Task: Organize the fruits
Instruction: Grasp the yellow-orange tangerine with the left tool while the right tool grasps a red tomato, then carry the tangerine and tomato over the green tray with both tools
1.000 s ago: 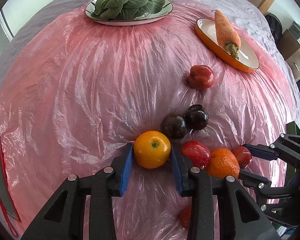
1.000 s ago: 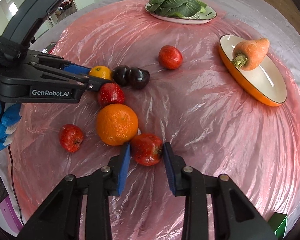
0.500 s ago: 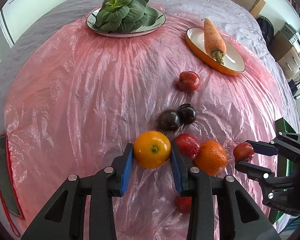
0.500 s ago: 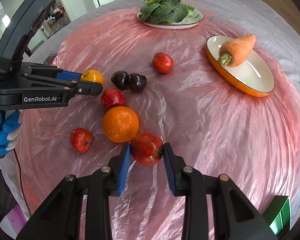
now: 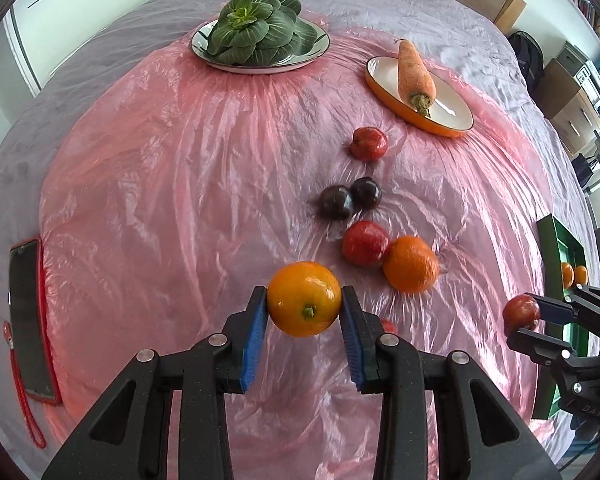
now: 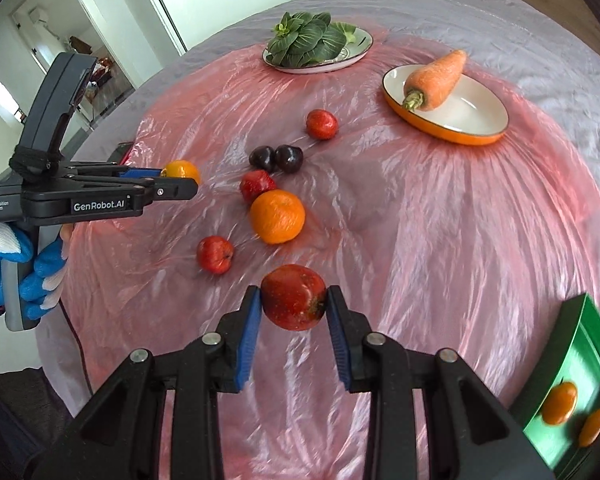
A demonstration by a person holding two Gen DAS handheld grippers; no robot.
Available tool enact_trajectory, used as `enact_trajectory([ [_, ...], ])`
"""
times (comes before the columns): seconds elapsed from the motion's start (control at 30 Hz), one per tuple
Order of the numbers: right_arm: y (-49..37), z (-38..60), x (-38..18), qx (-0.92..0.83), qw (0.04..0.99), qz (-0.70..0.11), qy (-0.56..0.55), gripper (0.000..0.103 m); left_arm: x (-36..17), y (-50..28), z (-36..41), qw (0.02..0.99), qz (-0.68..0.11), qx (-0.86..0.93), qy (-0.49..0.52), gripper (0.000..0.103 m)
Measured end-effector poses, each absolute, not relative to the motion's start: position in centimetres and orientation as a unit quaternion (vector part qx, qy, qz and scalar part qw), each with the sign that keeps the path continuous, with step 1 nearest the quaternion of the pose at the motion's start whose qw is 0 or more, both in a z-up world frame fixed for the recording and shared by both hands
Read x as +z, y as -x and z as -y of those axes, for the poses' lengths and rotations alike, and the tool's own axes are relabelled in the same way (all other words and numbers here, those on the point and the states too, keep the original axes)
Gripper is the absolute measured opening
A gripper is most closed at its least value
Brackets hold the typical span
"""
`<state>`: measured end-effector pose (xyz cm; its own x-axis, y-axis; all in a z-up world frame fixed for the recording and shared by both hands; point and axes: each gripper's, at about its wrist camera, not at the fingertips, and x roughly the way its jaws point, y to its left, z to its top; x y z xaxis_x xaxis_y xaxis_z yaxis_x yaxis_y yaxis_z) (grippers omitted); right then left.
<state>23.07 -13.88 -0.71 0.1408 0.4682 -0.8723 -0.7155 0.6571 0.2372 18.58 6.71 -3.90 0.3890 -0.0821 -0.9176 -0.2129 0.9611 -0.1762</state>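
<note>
At the far left a dark smartphone in a red case [image 5: 30, 320] lay flat near the table edge, well apart from the fruit. The left gripper [image 5: 304, 322] pinched a smooth round yellow-orange citrus fruit [image 5: 304, 298] between its blue pads, clear of the crinkled pink plastic sheet [image 5: 180, 184]. The pads met the fruit only at its widest curve, so a sudden swing could have let the slick rind roll out and fall among the fruit below.

On the sheet between the two grippers sat a duller orange [image 6: 277, 216] touching a red apple [image 6: 257, 185], two dark plums [image 6: 276, 158] side by side, and a small red apple [image 6: 215, 254] alone. A dropped fruit could have scattered these.

The right gripper [image 6: 294, 314] was clamped on a bruised red apple [image 6: 293, 296], also lifted off the sheet. To its right, a green plastic bin [image 6: 572, 344] already held two small oranges [image 6: 560, 402]. The bin stood at the table's edge, so a hard release might have bounced fruit over its wall, and both grippers arriving there together risked a collision.
</note>
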Motion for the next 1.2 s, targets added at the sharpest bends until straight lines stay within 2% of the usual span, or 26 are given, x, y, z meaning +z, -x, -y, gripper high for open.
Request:
enact_trajectory([
  [0.53, -14.9, 19.1, -0.9, 0.357, 0.739, -0.57, 0.046, 0.042, -2.6, -12.3, -2.5, 0.8, -0.594, 0.002, 0.08, 0.031],
  [1.2, -6.8, 33.2, -0.4, 0.246, 0.745, -0.62, -0.009, 0.042, -0.4, -7.6, 13.0, 0.762, -0.629, -0.153, 0.0, 0.031],
])
